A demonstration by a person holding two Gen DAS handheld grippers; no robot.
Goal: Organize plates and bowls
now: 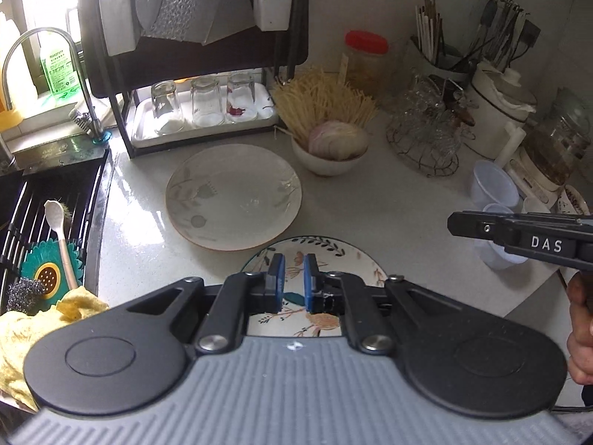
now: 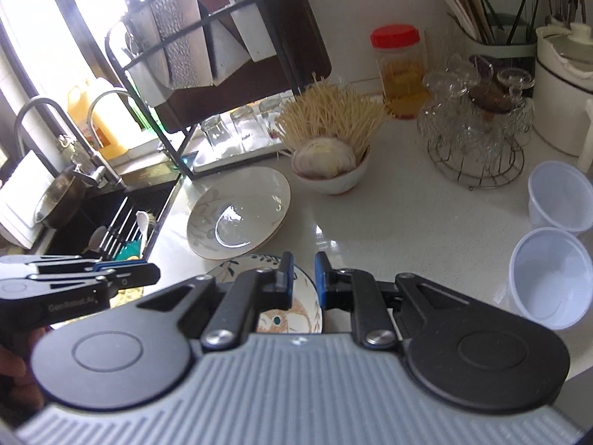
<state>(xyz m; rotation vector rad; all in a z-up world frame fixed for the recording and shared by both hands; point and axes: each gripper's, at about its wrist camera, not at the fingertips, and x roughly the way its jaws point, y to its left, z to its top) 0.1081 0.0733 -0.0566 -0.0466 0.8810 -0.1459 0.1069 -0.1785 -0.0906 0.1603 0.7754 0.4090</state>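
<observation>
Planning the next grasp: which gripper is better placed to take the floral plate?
Probably left. The left gripper hangs right over the floral plate; the right gripper sits off its edge, above the plastic cups. Both are shut.

A pale, speckled, glossy stone countertop (image 1: 389, 193) carries everything, running from a black sink (image 1: 55, 185) at its left edge. On it lies a wide cream ceramic plate with faint leaf prints (image 1: 233, 196), and nearer the camera a floral-patterned plate with a dark leafy rim (image 1: 296, 256), just beside it. Behind them stand a small white bowl holding an onion and a bundle of thin dry noodles (image 1: 326, 155), a black metal dish rack with a white tray of upturned glasses (image 1: 200, 111), a red-lidded clear jar (image 1: 365, 59), a wire basket of glassware (image 1: 426, 137) and translucent white plastic cups (image 2: 552, 274).
</observation>
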